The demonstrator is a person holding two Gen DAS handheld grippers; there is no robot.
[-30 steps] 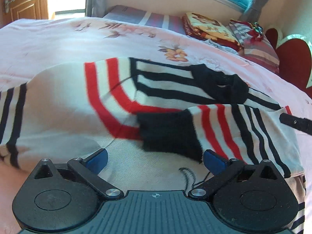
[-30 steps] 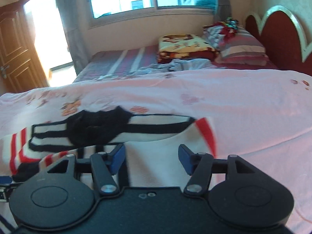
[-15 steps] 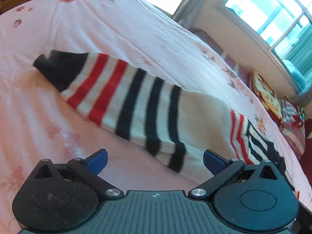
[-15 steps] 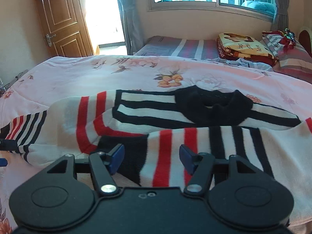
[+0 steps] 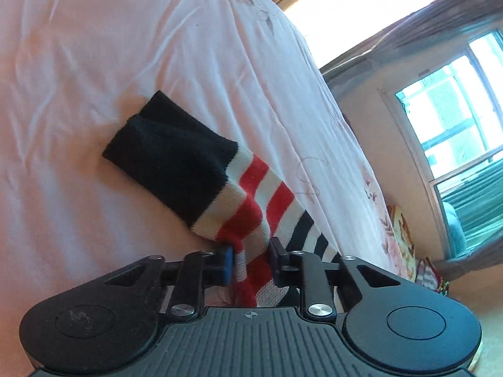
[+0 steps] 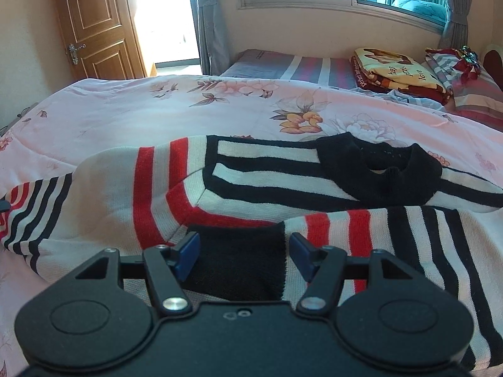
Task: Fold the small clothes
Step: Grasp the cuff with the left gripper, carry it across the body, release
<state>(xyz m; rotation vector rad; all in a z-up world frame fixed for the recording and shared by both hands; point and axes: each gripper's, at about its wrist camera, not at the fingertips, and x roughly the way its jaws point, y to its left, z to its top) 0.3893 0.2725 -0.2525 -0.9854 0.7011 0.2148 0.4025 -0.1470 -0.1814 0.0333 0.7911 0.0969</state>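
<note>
Closing now on the left sleeve (image 5: 239, 201) of the striped sweater (image 6: 251, 185): left gripper (image 5: 250, 262) nearly shut, blue pads pinching a bunched ridge of red and white knit just behind the black cuff (image 5: 171, 157). Sweater spread flat on the pink floral quilt (image 6: 132, 110), black collar (image 6: 377, 169) at the far side, toward the window. Other sleeve already crossed over the body, its black cuff lying between the parted fingers of the right gripper (image 6: 243, 253); nothing gripped there, just hovering over the near edge. Best now to confirm a firm pinch through both layers, lift just clear of the quilt, carry the sleeve across the body toward the collar line, keep the cuff from dragging. Right side probably best used to pin the folded sleeve.
</note>
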